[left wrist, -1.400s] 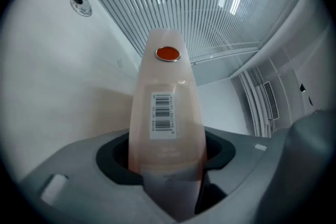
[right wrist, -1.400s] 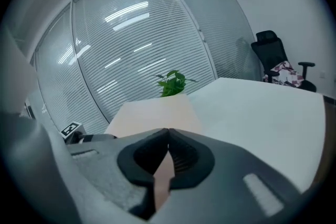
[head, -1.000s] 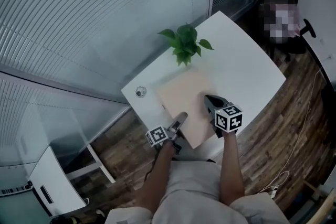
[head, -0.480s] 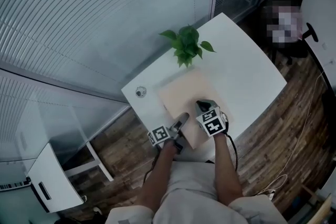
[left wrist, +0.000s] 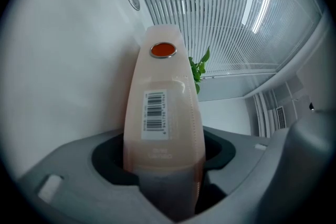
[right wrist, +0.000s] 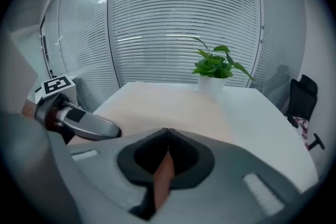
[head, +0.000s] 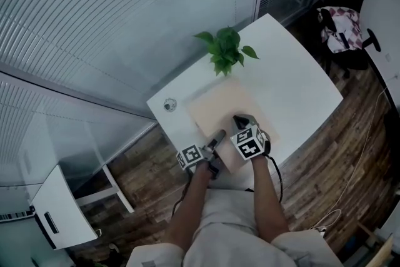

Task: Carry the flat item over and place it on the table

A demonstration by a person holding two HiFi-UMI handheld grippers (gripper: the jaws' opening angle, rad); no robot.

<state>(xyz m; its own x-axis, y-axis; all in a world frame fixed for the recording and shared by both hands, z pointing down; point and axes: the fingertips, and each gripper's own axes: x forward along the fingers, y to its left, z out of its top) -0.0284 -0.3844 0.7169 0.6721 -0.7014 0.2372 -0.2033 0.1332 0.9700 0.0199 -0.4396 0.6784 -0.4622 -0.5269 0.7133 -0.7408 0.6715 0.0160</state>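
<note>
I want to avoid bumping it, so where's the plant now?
In the head view the plant sits at the white table's far edge by the blinds, just beyond the beige board.

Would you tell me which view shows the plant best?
The right gripper view: the plant stands whole there, leaves and pot, seen side on. The head view shows only its leaves from above. The left gripper view shows just a few leaves peeking from behind the board.

Board (head: pixel 225 110) lies on table (head: pixel 297 78); plant (head: pixel 226 52) behind it, grommet (head: pixel 169 105) left.
</note>
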